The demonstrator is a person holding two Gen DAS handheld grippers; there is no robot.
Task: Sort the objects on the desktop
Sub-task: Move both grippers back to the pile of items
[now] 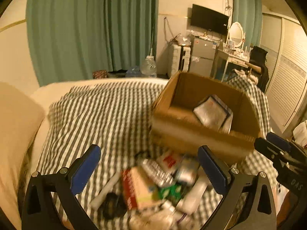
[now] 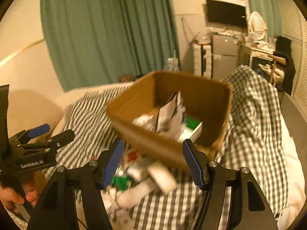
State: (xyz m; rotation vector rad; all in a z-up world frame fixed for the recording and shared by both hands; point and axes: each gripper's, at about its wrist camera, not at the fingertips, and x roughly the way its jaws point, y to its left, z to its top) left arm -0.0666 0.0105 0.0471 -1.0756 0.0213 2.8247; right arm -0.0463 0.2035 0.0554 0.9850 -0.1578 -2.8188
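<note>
the left hand-held gripper stands spread as wide as it goes, nothing between its blue pads; the right hand-held gripper is partly spread and also holds nothing; both hang over a bed with a grey-and-white striped cover (there is no table here).

just beneath and ahead of both sets of fingertips lies the pile of small objects: a red-and-tan carton, a green packet, white tubes and bottles, a dark thing at the near left, all too blurred to name further; beyond the pile, ahead and a little right of the left hand-held gripper, sits the open cardboard box, already holding a flat white packet and, in the right wrist view, a green-edged item.

judging from this, the step in hand falls between drops: both hands free, some things boxed, most of the pile unsorted; the next move calls for picking one item out of a crowded heap, lowering the fingers astride it without dragging neighbours, and closing on a firm edge such as the carton's.
</note>
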